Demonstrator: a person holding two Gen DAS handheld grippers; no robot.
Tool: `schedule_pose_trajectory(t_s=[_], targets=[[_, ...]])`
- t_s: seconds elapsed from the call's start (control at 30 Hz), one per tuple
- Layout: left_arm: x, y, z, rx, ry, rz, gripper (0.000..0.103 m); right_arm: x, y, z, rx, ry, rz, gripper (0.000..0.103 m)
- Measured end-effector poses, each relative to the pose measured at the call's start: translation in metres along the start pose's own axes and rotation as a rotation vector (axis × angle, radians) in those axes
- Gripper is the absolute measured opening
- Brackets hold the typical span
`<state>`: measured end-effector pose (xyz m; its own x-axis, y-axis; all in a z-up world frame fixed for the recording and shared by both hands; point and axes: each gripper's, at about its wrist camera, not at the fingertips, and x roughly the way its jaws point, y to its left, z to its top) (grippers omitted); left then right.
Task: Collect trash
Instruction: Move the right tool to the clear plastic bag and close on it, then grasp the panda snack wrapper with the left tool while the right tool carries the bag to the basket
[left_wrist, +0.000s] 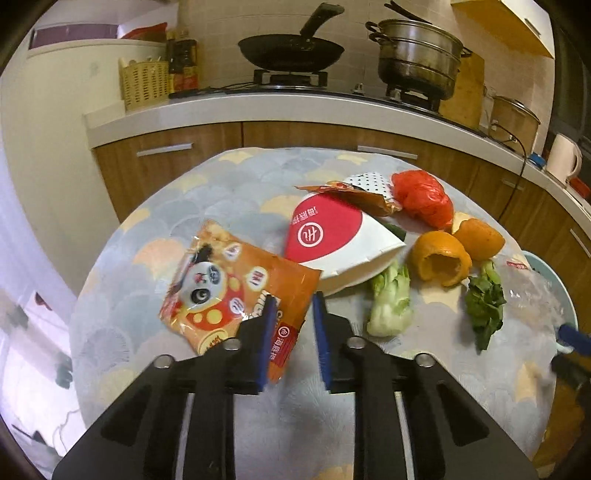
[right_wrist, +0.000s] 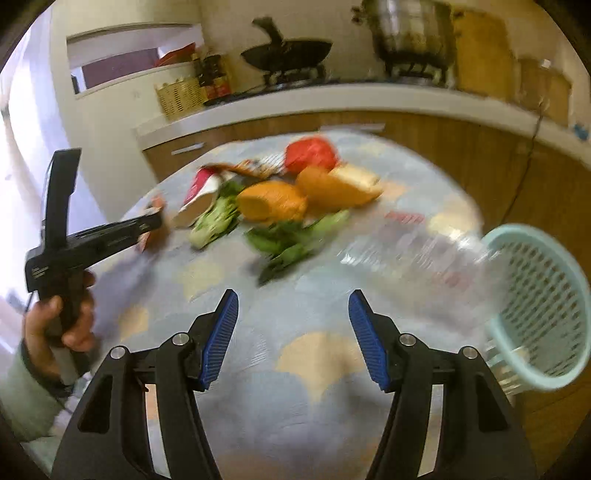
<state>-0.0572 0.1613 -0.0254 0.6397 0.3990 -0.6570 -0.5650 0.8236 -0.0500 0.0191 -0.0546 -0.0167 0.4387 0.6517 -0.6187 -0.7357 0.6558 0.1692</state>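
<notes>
My left gripper (left_wrist: 293, 301) is open, its jaws a small way apart, with the lower corner of an orange snack wrapper (left_wrist: 236, 291) lying between and under its left finger. A red-and-white paper cup (left_wrist: 332, 240) lies on its side behind it. Orange peels (left_wrist: 443, 258), bok choy (left_wrist: 391, 299), green leaves (left_wrist: 484, 306), a red plastic bag (left_wrist: 424, 199) and a torn wrapper (left_wrist: 354, 195) lie to the right. My right gripper (right_wrist: 293, 306) is open and empty above the table. A clear plastic bottle (right_wrist: 410, 243) lies beside the light-blue basket (right_wrist: 546, 306).
The round table (left_wrist: 240, 188) has a scalloped pastel cloth. Behind it runs a kitchen counter (left_wrist: 258, 103) with a wok, a steamer pot, a woven basket and a kettle. The right wrist view is blurred; the left gripper's handle and hand (right_wrist: 62, 258) show at its left.
</notes>
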Motion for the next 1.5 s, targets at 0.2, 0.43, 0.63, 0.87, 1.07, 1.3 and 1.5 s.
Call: schedule_pose_trajectory(t_s=[0.2,0.43,0.63,0.87,1.07,1.3,1.5], targets=[[-0.002,0.002,0.003,-0.006,-0.026,-0.014,0.001,-0.01,-0.026,0.004,-0.015,-0.045,-0.145,0.07],[-0.017,0.001,0.009,-0.011,-0.083,-0.048,0.0,-0.001,-0.045,0.006,-0.093,-0.013,-0.226,0.074],[-0.022,-0.009,0.013,0.008,-0.106,-0.078,0.0,0.016,-0.044,-0.004,-0.217,0.012,-0.3,0.078],[-0.023,-0.019,0.013,0.018,-0.104,-0.095,0.0,0.057,-0.048,0.004,-0.297,0.046,-0.388,0.047],[-0.024,-0.025,0.01,0.038,-0.102,-0.113,0.0,0.065,-0.065,0.017,-0.217,0.057,-0.363,0.012],[-0.029,-0.028,0.009,0.042,-0.116,-0.136,0.0,0.044,-0.065,0.025,-0.143,0.017,-0.309,0.002],[-0.038,-0.031,0.01,0.053,-0.144,-0.178,0.0,0.026,-0.058,0.029,-0.11,-0.017,-0.268,0.002]])
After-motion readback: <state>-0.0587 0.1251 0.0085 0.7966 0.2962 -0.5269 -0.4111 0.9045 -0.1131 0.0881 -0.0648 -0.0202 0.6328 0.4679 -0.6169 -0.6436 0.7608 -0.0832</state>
